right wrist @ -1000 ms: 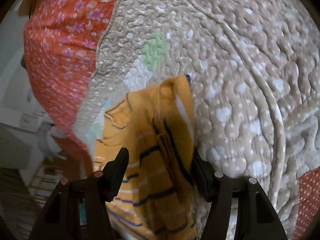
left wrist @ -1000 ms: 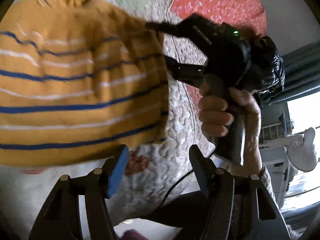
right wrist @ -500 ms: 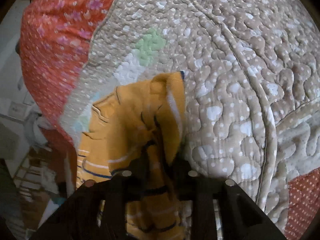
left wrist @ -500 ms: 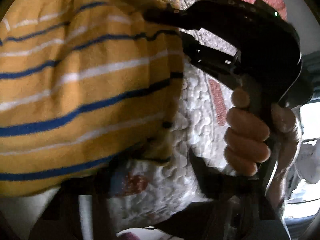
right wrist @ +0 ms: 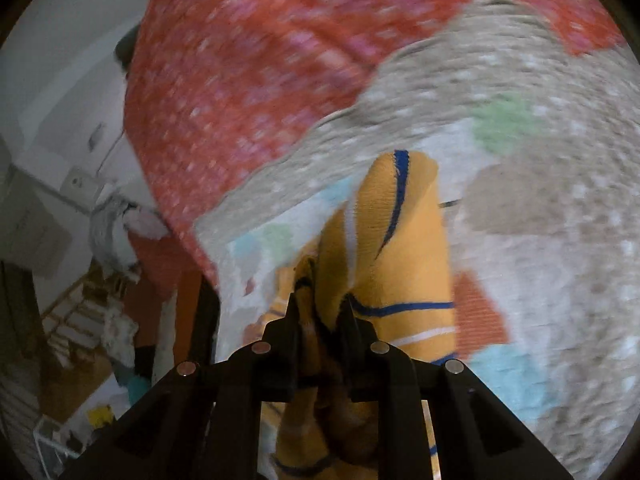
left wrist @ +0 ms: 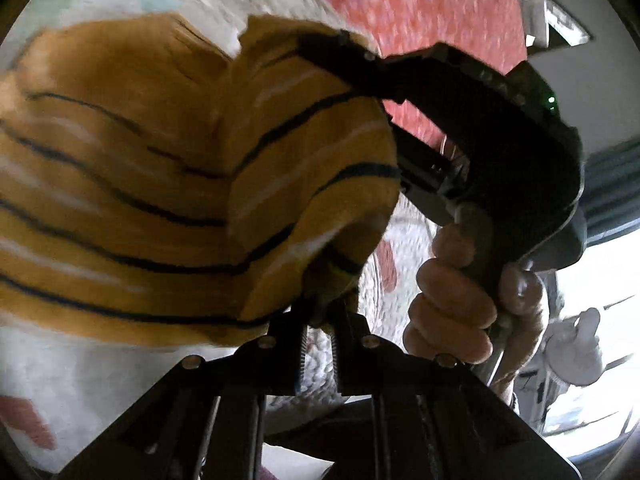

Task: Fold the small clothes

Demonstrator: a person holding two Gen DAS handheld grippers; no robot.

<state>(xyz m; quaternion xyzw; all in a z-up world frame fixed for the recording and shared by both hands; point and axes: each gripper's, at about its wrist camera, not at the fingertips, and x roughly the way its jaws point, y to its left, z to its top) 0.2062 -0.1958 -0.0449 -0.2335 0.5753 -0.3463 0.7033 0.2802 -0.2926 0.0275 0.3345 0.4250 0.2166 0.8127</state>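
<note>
A small yellow-orange striped shirt with dark blue and white stripes is lifted off a quilted bed cover. My left gripper is shut on the shirt's lower right corner. My right gripper is shut on another part of the same shirt, which hangs bunched from its jaws. In the left wrist view the right gripper's body and the hand holding it are close on the right, its fingers reaching into the shirt's upper edge.
The beige quilt with pastel patches lies over an orange-red floral bedspread. A wall and shelving with clutter lie to the left of the bed in the right wrist view. A bright window area is at the right.
Both grippers went from open to shut on the shirt. The shirt has been lifted and bunched up, and both views have swung, with motion blur.
</note>
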